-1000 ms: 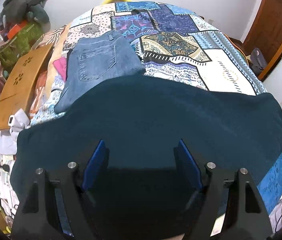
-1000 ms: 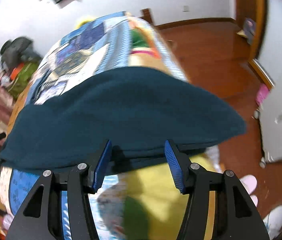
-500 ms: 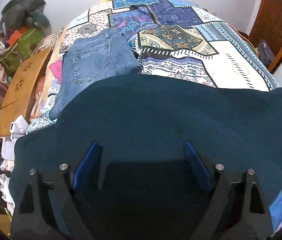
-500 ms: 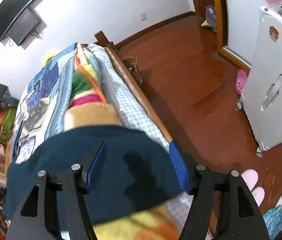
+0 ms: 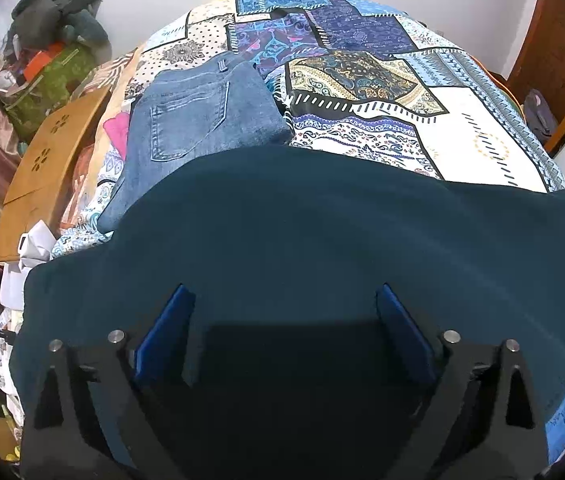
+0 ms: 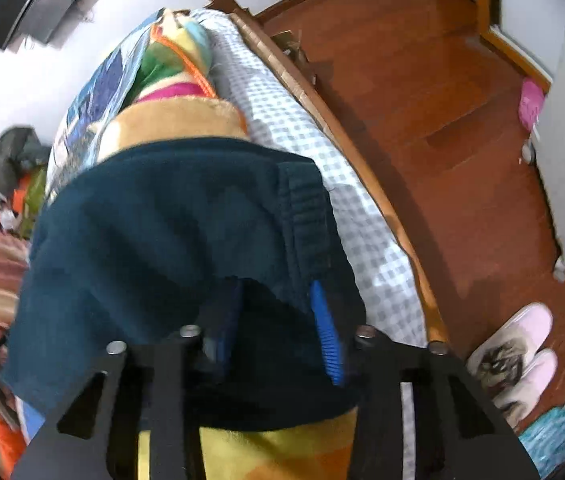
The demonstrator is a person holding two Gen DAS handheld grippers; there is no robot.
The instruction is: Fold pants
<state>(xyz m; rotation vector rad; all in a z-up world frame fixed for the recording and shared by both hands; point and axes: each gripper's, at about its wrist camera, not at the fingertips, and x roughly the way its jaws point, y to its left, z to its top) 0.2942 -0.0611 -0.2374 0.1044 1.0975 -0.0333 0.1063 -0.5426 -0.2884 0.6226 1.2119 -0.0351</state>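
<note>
The dark teal pants (image 5: pixel 322 232) lie spread across the near end of the bed (image 5: pixel 462 136), with folded blue jeans (image 5: pixel 198 120) beyond them at far left. The left tongs (image 5: pixel 286 320) have just been opening and stand wide above the cloth. The right tongs (image 6: pixel 274 312) have just been closing and, through the blur, seem narrowed on the pants near the ribbed waistband (image 6: pixel 308 216).

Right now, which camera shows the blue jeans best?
The left wrist view. There the folded blue jeans lie in plain sight on the patterned bedspread, back pocket showing, just beyond the dark teal pants. The right wrist view shows no jeans at all, only the teal pants, the bed's edge and the wooden floor.
</note>
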